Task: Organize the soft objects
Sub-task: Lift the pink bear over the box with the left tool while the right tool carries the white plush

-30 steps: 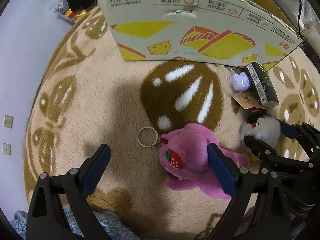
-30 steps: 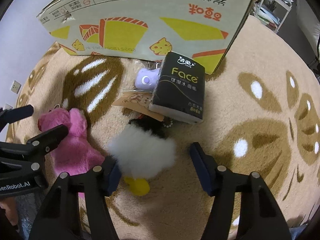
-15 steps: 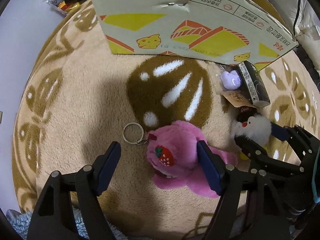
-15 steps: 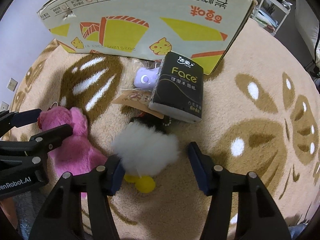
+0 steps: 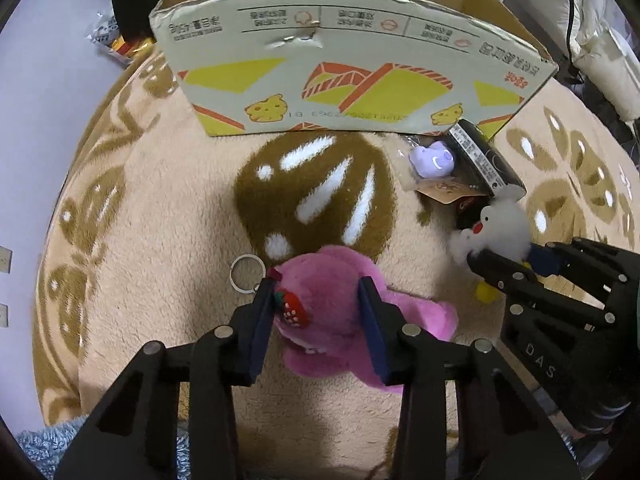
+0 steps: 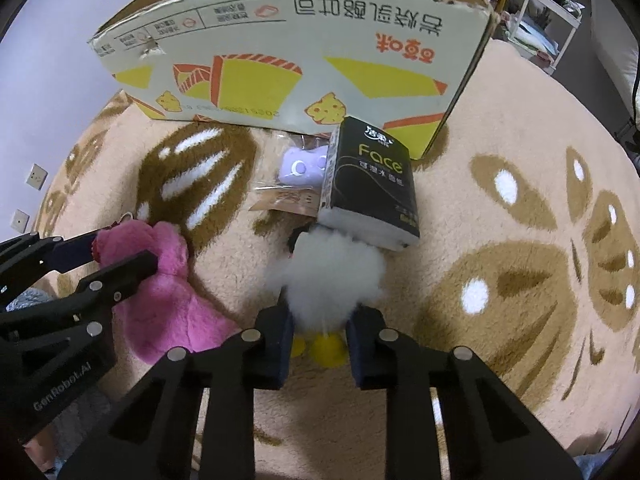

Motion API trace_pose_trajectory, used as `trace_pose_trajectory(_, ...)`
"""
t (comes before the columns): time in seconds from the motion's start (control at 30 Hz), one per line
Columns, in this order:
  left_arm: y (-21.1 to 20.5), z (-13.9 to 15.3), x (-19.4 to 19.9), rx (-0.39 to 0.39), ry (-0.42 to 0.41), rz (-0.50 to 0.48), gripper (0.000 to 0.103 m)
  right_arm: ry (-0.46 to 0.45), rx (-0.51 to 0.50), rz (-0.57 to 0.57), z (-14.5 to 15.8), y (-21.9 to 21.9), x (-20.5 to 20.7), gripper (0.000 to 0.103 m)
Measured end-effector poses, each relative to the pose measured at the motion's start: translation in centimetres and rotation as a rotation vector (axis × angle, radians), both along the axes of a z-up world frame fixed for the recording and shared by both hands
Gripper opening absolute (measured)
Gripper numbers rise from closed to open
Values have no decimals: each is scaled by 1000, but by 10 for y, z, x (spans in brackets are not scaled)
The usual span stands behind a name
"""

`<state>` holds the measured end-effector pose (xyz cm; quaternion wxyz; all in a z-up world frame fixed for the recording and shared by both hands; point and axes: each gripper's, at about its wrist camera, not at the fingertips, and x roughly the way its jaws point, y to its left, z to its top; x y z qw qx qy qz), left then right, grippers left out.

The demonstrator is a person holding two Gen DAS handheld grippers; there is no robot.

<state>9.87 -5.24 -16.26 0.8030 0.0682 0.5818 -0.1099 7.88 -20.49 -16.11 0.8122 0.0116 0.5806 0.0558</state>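
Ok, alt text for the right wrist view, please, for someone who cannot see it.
The right gripper, just closed, pinches a fluffy white plush toy on a beige patterned rug. Left of it, the left gripper clamps a pink plush toy; behind lie a black tissue pack and an open cardboard box.

Beige rug point(image 5: 168, 216) with brown pattern lying underneath. Metal key ring point(image 5: 247, 273) resting on rug. Wall sockets point(image 6: 35, 176) showing at left edge. Wire shelving point(image 6: 548, 4) standing in far right background.
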Motion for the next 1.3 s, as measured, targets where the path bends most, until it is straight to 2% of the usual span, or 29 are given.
trace_pose_trajectory(0.07,3,3,-1,-8,-6,8,39,-14,11,0,3,-2,-1,13)
trace_pose_trajectory(0.37,9,24,-1,20,-126,56,37,-108,67,14,31,-9,-11,12)
trace_pose_trajectory(0.6,16,55,-10,24,-304,106,37,-262,114,-32,60,-32,-26,12)
trace_pose_trajectory(0.77,23,80,-21,32,-453,155,37,-350,118,-69,73,-28,-30,12)
trace_pose_trajectory(0.9,26,100,-30,43,-586,175,37,-452,94,-86,87,-29,-36,12)
trace_pose_trajectory(1.1,19,118,-45,74,-735,175,37,-627,37,-100,113,-26,-51,12)
trace_pose_trajectory(1.3,15,137,-55,59,-846,169,37,-690,52,-111,126,-28,-48,12)
